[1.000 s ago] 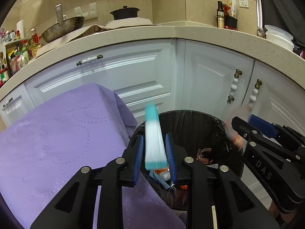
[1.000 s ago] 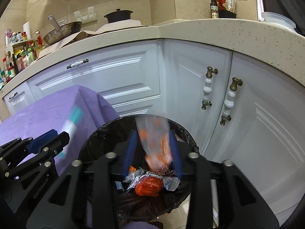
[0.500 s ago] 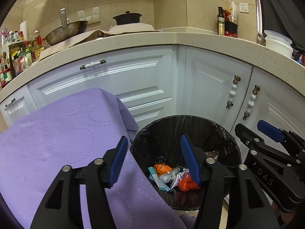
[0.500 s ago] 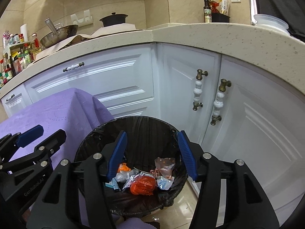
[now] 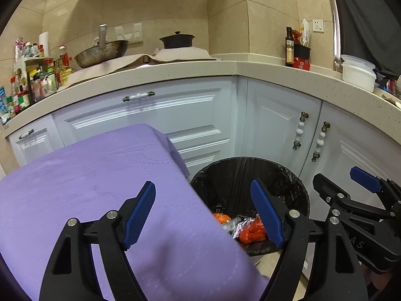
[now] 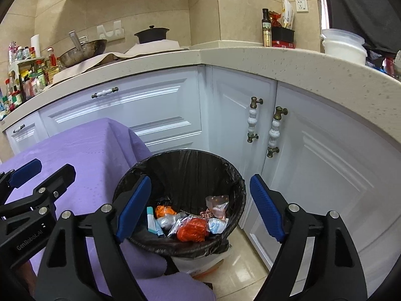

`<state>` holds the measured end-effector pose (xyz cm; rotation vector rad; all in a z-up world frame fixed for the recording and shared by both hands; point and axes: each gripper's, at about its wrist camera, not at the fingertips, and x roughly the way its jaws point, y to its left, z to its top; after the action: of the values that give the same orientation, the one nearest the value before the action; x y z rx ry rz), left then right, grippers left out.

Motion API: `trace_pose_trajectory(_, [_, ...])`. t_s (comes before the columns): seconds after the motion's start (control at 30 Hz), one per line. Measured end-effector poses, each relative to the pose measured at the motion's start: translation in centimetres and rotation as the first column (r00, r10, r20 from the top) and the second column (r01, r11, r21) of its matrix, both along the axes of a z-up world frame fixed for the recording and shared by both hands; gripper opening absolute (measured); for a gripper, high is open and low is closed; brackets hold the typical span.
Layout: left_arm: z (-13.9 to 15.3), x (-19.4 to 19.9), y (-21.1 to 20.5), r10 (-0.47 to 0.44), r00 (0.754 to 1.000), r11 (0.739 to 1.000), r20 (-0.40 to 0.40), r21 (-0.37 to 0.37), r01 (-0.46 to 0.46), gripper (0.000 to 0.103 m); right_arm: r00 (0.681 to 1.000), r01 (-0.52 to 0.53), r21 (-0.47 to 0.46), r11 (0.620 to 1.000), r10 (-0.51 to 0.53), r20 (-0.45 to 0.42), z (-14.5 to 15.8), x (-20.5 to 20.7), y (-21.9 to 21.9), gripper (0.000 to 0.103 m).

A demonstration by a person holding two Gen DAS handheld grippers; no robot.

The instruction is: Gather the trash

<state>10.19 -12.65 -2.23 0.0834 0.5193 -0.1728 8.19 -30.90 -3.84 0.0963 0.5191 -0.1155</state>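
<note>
A round bin with a black liner stands on the floor beside the purple-covered table. Inside lie several pieces of trash: a teal and white wrapper, an orange wrapper, a clear bag with orange print and crumpled foil. My left gripper hangs above the table's corner and the bin's near rim, jaws opening, nothing between them. My right gripper is over the bin, jaws opening and empty. Each gripper shows at the edge of the other's view.
White cabinet doors with beaded handles curve behind the bin under a speckled counter. A wok, a black pot, bottles and white tubs stand on the counter. The purple cloth fills the left.
Both grippers opened and let go: the teal wrapper fell from the left and the clear orange-printed bag from the right into the bin. Both hands then drew back and up.
</note>
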Motion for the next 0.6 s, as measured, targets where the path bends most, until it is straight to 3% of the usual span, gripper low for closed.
trace_pose_trajectory(0.6, [2.6,-6.1,5.0,0.05,0.993,0.999,0.107,-0.008,-0.049,0.083,0.997,-0.012,-0.04,0.999,0.015,0.071,3.0,-6.4,3.6,0.081])
